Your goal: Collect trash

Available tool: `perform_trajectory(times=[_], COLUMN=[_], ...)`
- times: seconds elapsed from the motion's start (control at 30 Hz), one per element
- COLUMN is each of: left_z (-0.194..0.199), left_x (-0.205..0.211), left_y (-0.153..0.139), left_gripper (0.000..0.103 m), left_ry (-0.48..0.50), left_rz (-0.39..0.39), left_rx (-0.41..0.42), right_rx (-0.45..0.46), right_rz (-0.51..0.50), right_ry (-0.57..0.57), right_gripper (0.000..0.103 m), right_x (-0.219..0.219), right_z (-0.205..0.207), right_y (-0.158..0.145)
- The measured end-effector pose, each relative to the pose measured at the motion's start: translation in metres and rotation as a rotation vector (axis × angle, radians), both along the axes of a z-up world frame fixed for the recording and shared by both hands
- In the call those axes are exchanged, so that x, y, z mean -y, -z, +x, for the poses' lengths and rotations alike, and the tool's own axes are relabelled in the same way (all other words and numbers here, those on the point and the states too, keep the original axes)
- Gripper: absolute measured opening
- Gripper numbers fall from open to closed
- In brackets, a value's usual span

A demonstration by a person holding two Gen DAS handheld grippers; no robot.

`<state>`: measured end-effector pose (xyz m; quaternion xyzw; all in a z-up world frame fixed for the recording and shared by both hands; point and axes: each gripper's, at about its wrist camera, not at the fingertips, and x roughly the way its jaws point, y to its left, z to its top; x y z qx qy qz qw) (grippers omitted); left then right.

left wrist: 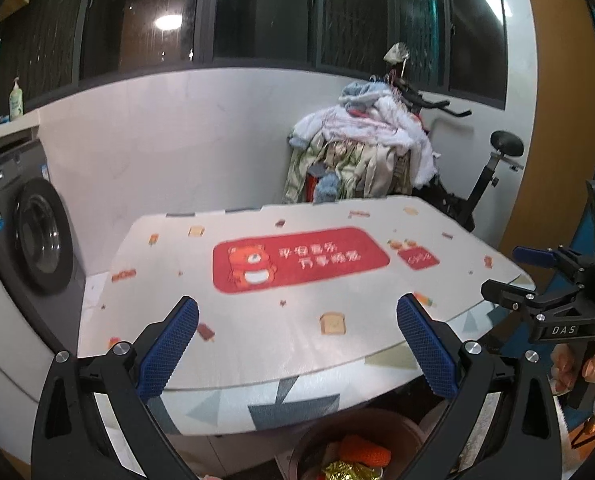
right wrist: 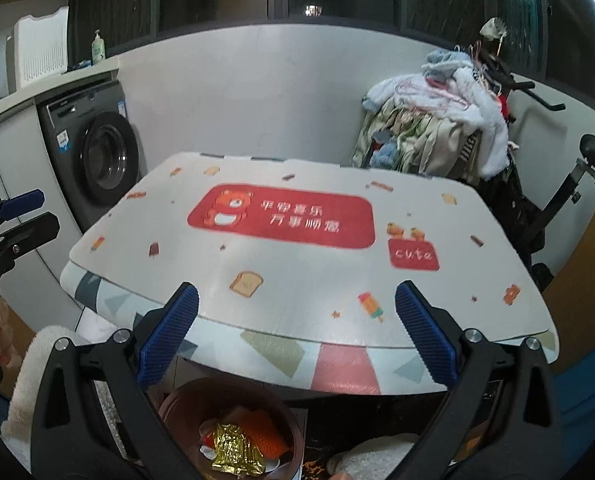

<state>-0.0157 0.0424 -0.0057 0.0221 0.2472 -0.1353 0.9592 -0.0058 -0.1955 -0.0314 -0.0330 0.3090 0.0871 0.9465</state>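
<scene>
Right wrist view: your counter, covered by a mat with a red bear panel, fills the frame. Below its near edge sits the brown bin holding a gold wrapper and orange trash. Your right gripper and left gripper both have jaws spread wide, holding nothing.

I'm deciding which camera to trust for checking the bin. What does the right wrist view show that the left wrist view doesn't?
Only the right wrist view shows the bin nearly whole, a gold foil wrapper on top, and the left gripper. Only the left wrist view shows the right gripper and the hand holding it. Both show the table, washing machine and clothes pile.
</scene>
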Motion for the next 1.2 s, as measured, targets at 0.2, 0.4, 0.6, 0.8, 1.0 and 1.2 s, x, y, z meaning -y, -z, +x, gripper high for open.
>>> perform_trajectory(times=[0.2,0.4,0.6,0.8,1.0,1.2], left_z=[-0.006,-0.006,-0.005,-0.004,-0.004,-0.003], left_x=[0.005,0.008,0.011,0.012,0.013,0.013], left_y=[-0.016,-0.018,-0.016,-0.011,-0.008,-0.007], left_gripper=[0.097,0.097,0.097,0.097,0.097,0.097], left_ry=[-0.058,-0.077,-0.081,-0.077,-0.083,-0.084], left_rz=[0.073,0.097,0.111,0.100,0.100,0.096], left_rx=[0.046,0.043,0.033,0.009,0.000,-0.001], right_rx=[0.028,0.036,0.041,0.048,0.053,0.057], right_rz=[-0.015,-0.016,-0.018,-0.026,-0.030,-0.029], right_ry=[0.000,-0.004,-0.002,0.005,0.008,0.012], right_gripper=[0.097,0.097,0.097,0.097,0.097,0.097], right_x=[-0.001,-0.002,-0.004,-0.004,-0.003,-0.001], right_z=[-0.006,-0.007,-0.007,-0.006,-0.006,-0.005], right_y=[-0.013,-0.017,-0.019,-0.024,-0.024,-0.025])
